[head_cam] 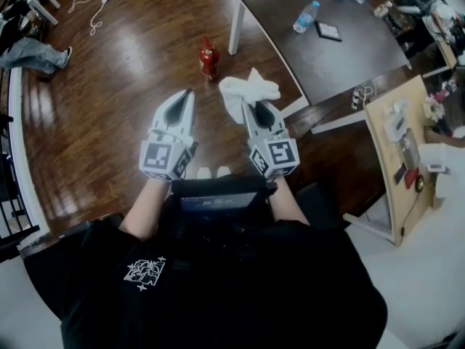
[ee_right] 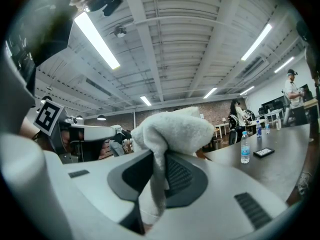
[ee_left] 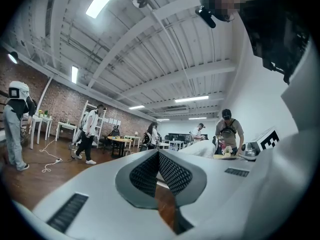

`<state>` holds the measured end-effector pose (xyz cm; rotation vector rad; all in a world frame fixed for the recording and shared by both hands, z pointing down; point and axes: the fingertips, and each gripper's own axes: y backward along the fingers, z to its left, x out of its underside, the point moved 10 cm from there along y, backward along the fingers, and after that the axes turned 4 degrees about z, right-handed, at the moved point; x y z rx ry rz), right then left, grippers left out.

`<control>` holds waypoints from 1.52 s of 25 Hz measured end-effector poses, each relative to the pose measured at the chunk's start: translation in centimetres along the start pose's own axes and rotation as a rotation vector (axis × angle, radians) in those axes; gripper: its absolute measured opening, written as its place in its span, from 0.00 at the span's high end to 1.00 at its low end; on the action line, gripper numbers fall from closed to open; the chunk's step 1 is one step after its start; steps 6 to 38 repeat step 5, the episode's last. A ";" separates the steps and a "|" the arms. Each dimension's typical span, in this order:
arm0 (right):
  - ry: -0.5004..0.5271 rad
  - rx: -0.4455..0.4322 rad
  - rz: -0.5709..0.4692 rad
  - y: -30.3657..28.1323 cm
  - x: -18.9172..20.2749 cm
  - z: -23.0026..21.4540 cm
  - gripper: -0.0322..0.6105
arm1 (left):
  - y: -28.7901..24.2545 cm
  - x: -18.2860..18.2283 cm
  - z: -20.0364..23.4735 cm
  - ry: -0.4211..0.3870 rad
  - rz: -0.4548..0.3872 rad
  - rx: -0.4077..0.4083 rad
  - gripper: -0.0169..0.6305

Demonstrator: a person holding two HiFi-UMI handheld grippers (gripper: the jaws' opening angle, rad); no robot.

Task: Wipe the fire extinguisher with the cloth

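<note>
A small red fire extinguisher [head_cam: 209,57] stands upright on the wooden floor, ahead of both grippers. My right gripper [head_cam: 260,107] is shut on a white cloth [head_cam: 247,93], which bunches up above its tips; in the right gripper view the cloth [ee_right: 172,134] hangs pinched between the dark pads. My left gripper [head_cam: 187,93] is held up beside it, shut with nothing between its jaws [ee_left: 159,156]. Both grippers point upward, and the extinguisher does not show in either gripper view.
A dark table [head_cam: 327,57] with white legs stands to the right of the extinguisher, carrying a water bottle [head_cam: 306,17] and a phone [head_cam: 328,30]. A wooden side desk [head_cam: 392,151] is at far right. A person's legs [head_cam: 33,53] lie at far left; several people stand around the room.
</note>
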<state>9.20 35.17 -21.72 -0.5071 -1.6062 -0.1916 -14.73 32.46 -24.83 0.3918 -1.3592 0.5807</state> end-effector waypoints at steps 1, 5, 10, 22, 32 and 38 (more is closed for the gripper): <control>-0.001 0.002 0.001 0.0 0.0 0.0 0.83 | -0.1 -0.1 -0.1 0.001 -0.005 0.004 0.97; -0.002 0.005 0.001 0.1 0.1 -0.1 0.83 | -0.1 0.0 -0.2 0.007 0.006 0.009 0.97; -0.002 0.005 0.001 0.1 0.1 -0.1 0.83 | -0.1 0.0 -0.2 0.007 0.006 0.009 0.97; -0.002 0.005 0.001 0.1 0.1 -0.1 0.83 | -0.1 0.0 -0.2 0.007 0.006 0.009 0.97; -0.002 0.005 0.001 0.1 0.1 -0.1 0.83 | -0.1 0.0 -0.2 0.007 0.006 0.009 0.97; -0.002 0.005 0.001 0.1 0.1 -0.1 0.83 | -0.1 0.0 -0.2 0.007 0.006 0.009 0.97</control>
